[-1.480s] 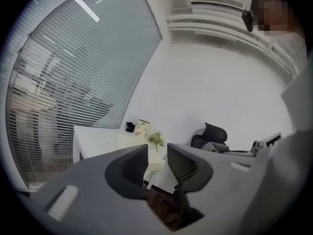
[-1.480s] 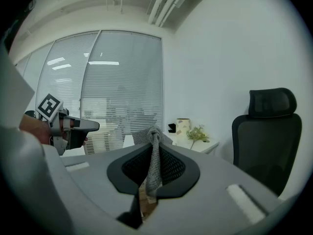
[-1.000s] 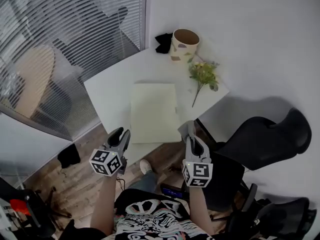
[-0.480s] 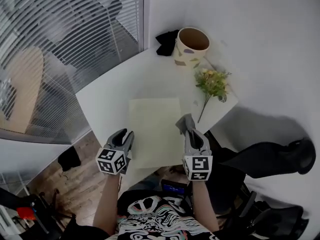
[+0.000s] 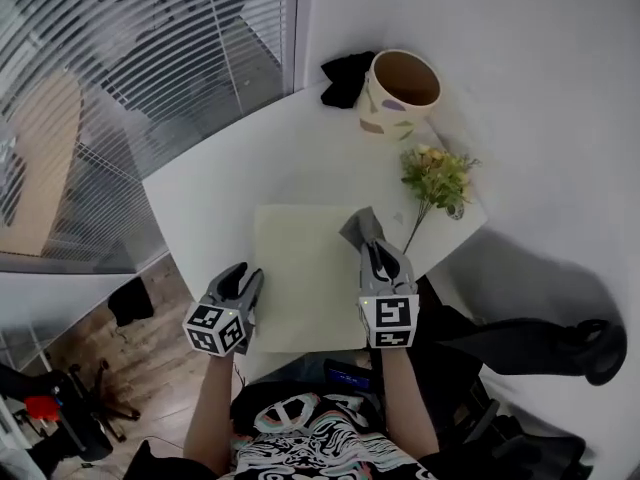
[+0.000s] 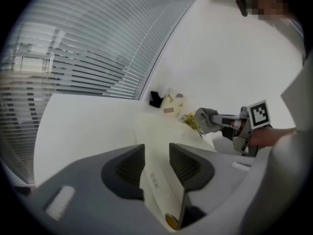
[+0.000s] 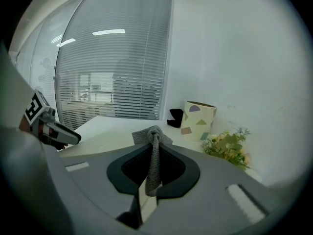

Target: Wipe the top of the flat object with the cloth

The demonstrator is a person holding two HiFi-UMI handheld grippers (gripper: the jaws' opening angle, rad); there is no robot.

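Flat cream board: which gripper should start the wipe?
Right. The right gripper is shut on the grey cloth at the right edge of the board; the left gripper is open, empty, by its left edge.

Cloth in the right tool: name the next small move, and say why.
Probably lower the right tool until the grey cloth touches the pale flat sheet: the cloth is clamped and sits over the sheet's right part, seemingly not pressed on it.

Cloth [image 5: 358, 226] grey, flat object [image 5: 300, 278] cream, table [image 5: 220, 178] white, pot [image 5: 388, 110] beige with coloured shapes.
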